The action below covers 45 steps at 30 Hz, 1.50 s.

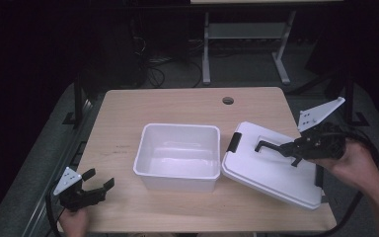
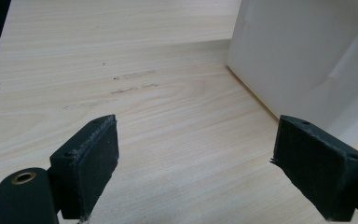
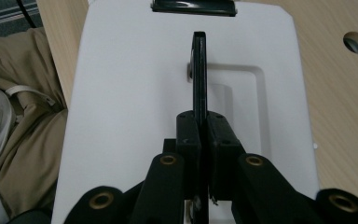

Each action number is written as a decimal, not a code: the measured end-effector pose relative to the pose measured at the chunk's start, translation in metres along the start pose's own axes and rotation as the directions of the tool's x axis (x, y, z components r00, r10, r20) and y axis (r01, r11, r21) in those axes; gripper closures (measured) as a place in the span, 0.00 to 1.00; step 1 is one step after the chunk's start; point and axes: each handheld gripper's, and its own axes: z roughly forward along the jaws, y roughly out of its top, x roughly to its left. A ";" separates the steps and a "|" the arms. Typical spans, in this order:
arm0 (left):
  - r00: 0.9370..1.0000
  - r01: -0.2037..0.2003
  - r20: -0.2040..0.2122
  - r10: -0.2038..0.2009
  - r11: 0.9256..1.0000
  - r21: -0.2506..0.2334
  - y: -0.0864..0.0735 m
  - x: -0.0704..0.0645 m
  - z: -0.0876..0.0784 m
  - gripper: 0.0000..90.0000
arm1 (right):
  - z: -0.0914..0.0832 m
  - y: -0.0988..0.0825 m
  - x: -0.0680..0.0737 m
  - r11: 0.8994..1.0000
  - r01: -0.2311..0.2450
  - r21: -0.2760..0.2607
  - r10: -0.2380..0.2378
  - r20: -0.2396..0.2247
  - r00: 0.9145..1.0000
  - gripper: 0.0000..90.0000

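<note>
We find the worktop (image 1: 128,108) carrying an open white bin (image 1: 177,157), our reference point. The white lid (image 1: 271,170) lies tilted just right of the bin, one edge against its rim, not yet seated; we judge fitting it is what remains. The right tool (image 1: 276,147) is clamped on the lid's black handle (image 3: 199,70). The left tool (image 1: 98,180) rests left of the bin, jaws apart, holding nothing. Nothing obstructs the bin's mouth.
</note>
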 end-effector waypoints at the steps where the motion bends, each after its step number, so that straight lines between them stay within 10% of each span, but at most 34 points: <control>1: 1.000 -0.001 -0.001 0.001 1.000 0.000 0.000 0.000 0.000 0.14 | 0.001 -0.002 0.000 1.000 -0.004 -0.001 0.004 -0.002 1.000 0.94; 45: 1.000 0.009 -0.011 -0.009 1.000 -0.015 0.000 0.000 -0.003 0.14 | 0.080 -0.059 -0.010 0.996 -0.079 0.052 0.082 -0.064 0.995 0.94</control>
